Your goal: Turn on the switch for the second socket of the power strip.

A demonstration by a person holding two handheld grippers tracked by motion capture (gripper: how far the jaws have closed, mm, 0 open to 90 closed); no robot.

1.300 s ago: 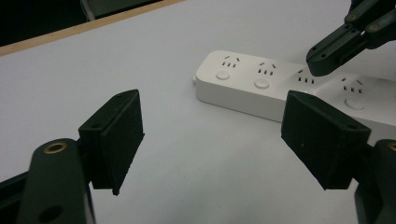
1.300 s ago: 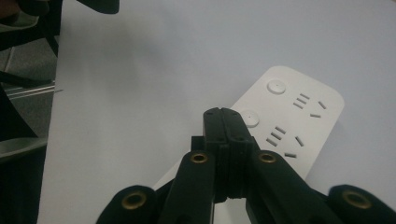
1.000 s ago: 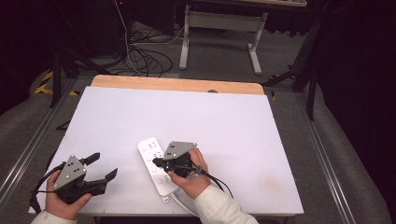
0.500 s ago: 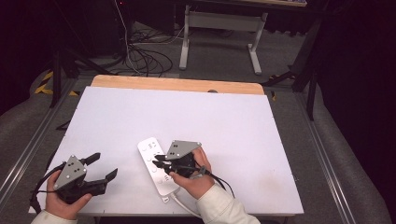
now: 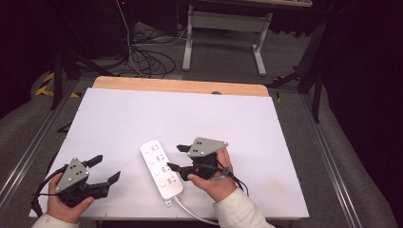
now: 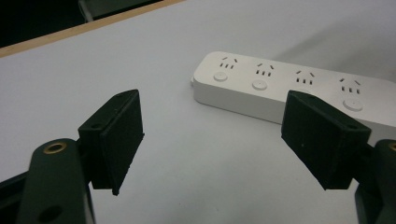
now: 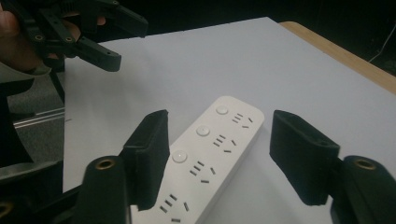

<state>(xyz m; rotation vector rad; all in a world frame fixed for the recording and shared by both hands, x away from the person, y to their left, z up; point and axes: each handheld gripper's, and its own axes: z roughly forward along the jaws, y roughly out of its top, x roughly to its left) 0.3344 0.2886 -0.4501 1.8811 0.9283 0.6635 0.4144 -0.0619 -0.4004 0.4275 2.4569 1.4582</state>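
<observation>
A white power strip with several sockets and round buttons lies flat near the front of the white table. Its cord runs off the front edge. My right gripper hovers just right of the strip, and its jaws have just been opening with nothing pressed between them. In the right gripper view the strip lies below the spread right gripper. My left gripper rests open at the front left, apart from the strip. The left gripper view shows the strip beyond the open left gripper.
A wooden strip edges the table's far side. Beyond it on the floor are tangled cables and a grey desk frame. A metal rail runs along the left. My left gripper appears at the top left of the right gripper view.
The right gripper was shut with its tip at the power strip. It has lifted a little, drawn slightly right and opened. The left gripper has kept still.
</observation>
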